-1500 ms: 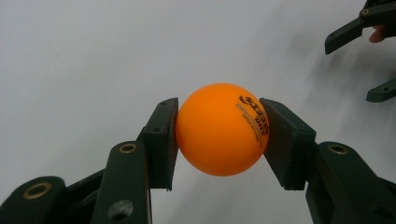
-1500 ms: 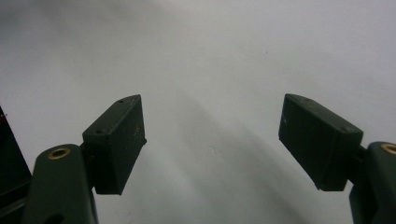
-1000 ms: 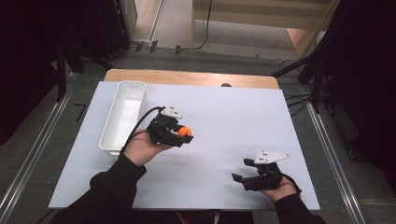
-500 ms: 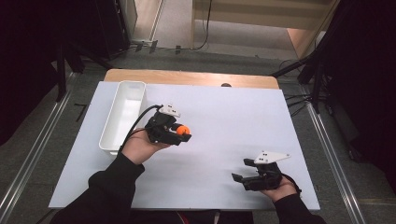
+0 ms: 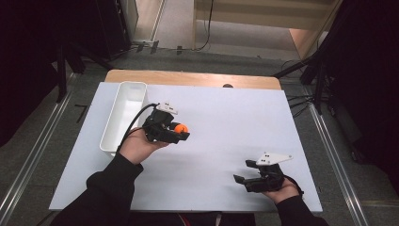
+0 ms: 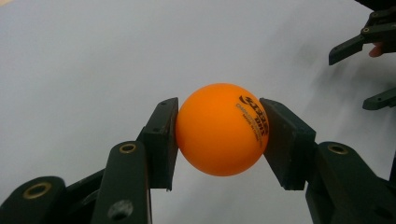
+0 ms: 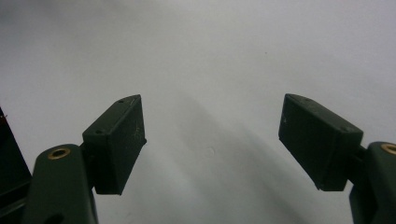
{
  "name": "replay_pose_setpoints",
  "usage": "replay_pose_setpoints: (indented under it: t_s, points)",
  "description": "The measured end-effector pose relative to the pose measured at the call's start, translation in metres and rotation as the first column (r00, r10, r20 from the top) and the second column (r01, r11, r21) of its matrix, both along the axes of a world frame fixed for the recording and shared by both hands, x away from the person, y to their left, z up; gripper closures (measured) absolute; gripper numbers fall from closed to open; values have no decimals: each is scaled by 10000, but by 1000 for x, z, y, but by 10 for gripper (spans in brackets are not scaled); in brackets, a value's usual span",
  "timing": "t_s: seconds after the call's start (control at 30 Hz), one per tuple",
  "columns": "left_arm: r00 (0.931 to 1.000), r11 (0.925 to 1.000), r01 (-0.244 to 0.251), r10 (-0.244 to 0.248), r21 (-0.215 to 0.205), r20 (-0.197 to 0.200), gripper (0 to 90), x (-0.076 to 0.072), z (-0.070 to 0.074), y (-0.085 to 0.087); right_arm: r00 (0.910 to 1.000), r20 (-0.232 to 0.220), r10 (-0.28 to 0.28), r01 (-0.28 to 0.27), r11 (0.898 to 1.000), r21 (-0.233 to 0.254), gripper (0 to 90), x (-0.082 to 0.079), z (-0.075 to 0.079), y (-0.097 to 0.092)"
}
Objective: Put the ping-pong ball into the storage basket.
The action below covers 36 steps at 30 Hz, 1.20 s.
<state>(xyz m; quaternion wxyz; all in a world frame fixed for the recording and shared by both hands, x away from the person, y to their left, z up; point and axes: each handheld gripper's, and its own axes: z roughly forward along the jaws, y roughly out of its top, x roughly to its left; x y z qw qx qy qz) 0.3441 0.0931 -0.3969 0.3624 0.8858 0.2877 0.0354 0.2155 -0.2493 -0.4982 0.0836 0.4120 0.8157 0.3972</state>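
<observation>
An orange table-tennis ball (image 6: 222, 129) with black print sits between the two black pads of my left gripper (image 6: 219, 135), which is shut on it. In the high view the same ball (image 5: 180, 128) shows at the tip of the left gripper (image 5: 181, 132), held above the white table just right of the white tray (image 5: 123, 117). My right gripper (image 5: 244, 177) rests near the table's front right edge, jaws wide apart with nothing between them. The right gripper view shows its pads (image 7: 116, 142) spread over bare white table.
The long white tray stands at the table's left, running front to back. A wooden strip (image 5: 193, 78) edges the table's far side. In the left gripper view, the other gripper's black jaws (image 6: 369, 42) show at the upper right.
The left hand with the ball has drifted slightly to the left, toward the tray. The right hand has kept still.
</observation>
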Motion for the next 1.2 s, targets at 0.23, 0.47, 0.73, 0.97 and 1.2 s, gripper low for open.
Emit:
replay_pose_setpoints:
  t_s: [0.23,0.47,0.73,0.97,1.2]
  points:
    - [9998,9998,-73,69,181,193,502,3,3,6,10000,15,27,-27,10000,-21,215,0,0,0]
    - [9994,9993,-296,292,211,194,502,8,4,14,10000,-38,13,-13,10000,-12,215,0,0,0]
    - [9981,9980,-595,592,205,180,502,13,4,23,10000,-40,17,-17,10000,-13,215,0,0,0]
    - [9960,9957,-872,865,307,236,502,17,4,30,10000,-39,15,-15,10000,-13,215,0,0,0]
    - [9941,9939,-1061,1053,310,265,502,21,5,38,10000,-37,19,-20,10000,-25,215,0,0,0]
